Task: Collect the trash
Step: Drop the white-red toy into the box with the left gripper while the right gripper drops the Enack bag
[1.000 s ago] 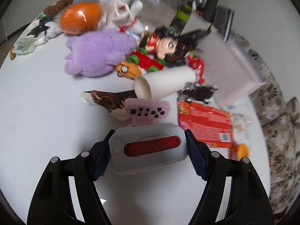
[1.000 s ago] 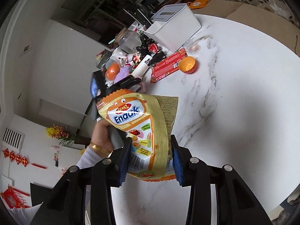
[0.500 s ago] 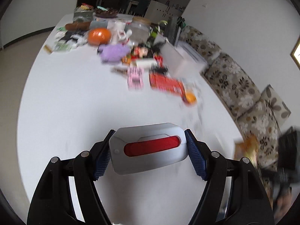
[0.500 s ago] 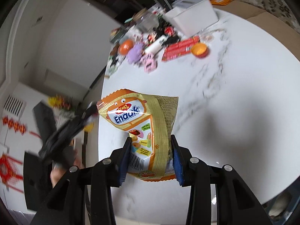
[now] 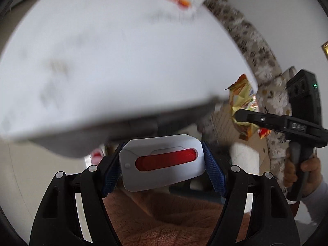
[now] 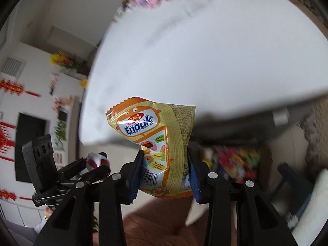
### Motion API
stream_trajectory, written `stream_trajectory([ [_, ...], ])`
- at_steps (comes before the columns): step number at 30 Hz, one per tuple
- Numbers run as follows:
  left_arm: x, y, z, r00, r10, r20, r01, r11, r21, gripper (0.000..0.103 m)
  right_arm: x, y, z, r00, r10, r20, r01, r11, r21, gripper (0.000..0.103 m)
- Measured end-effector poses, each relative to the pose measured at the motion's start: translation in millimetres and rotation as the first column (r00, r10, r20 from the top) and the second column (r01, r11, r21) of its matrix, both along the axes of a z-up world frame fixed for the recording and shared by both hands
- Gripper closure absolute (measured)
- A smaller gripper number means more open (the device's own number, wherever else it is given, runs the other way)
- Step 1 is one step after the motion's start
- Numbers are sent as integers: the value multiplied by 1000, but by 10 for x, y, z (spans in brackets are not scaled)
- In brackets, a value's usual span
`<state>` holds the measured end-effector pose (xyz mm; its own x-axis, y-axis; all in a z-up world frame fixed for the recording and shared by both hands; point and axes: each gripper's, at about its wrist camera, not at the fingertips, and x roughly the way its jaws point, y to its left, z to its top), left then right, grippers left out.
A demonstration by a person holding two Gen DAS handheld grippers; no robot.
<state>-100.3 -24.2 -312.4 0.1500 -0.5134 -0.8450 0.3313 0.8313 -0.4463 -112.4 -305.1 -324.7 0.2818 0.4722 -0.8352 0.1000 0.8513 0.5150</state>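
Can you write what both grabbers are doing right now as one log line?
left gripper: shut on white-and-red packet | right gripper: shut on Enaak snack bag | both at white table edge

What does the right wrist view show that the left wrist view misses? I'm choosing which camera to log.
Only the right wrist view: the printed front of the Enaak snack packet, a blurred heap of colourful items below the table edge, and red wall decorations.

Only the left wrist view: the person's hand on the right gripper's handle, and the floral sofa.

Both: the white table, the packet clamped in the right gripper, and the grey and red piece in the left gripper.
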Motion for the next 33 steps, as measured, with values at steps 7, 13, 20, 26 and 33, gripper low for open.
stream_trajectory([
  [7,-224,-514,-1302,988,-24,-154,32,998,50,32,-452,-161,-1175,990,24,-137,-50,982,-184,63],
  [13,-227,-895,-2718,946,-48,-322,120,970,210,19,-400,-273,-2348,970,38,-239,-129,917,-377,28],
  [20,-314,-933,-3255,902,20,-431,118,949,293,19,-386,-333,-2765,942,61,-329,-220,855,-470,27],
  [26,-341,-865,-2801,907,-8,-421,124,961,248,19,-343,-235,-2280,959,56,-277,-182,871,-456,24],
  [33,-306,-727,-1405,940,-174,-293,218,968,125,19,-296,-58,-1134,988,79,-132,-124,916,-381,24],
])
